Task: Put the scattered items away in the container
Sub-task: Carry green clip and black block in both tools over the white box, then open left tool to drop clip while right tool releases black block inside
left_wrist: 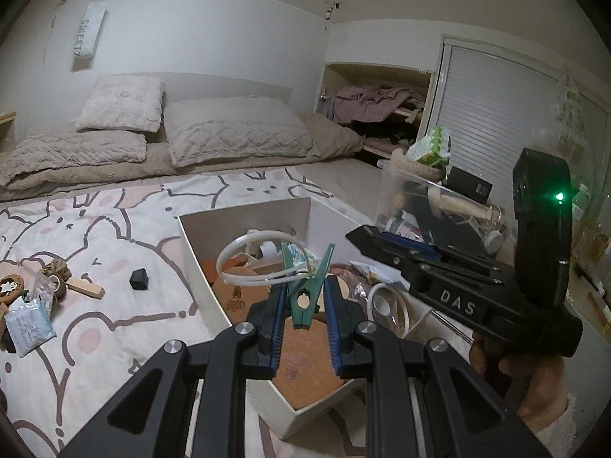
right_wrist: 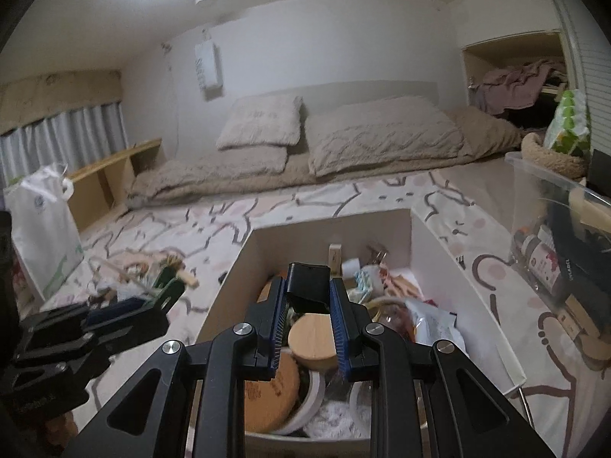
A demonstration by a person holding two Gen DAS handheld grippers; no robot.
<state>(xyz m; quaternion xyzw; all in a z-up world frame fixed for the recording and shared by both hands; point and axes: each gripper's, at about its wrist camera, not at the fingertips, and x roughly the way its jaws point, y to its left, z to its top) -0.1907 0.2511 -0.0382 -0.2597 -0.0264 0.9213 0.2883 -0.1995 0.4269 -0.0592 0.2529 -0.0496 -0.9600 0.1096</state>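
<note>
My left gripper (left_wrist: 305,286) is shut on a green clothespin (left_wrist: 301,297), held over the open white box (left_wrist: 198,252). A white cord loop (left_wrist: 244,252) hangs from the clothespin's tip. My right gripper (right_wrist: 308,284) is shut on a small black case (right_wrist: 308,282), also above the white box (right_wrist: 458,267), which holds wooden lids, packets and other small things. On the patterned bedspread, left of the box, lie a black cube (left_wrist: 138,279), a wooden block (left_wrist: 86,288), a twine roll (left_wrist: 57,270) and a pale packet (left_wrist: 28,322).
A clear plastic bin (right_wrist: 534,175) full of bottles and boxes stands right of the white box. A white paper bag (right_wrist: 42,229) stands at the bed's left edge. Pillows (left_wrist: 229,133) lie at the head of the bed. A hand (left_wrist: 534,389) holds the right gripper's handle.
</note>
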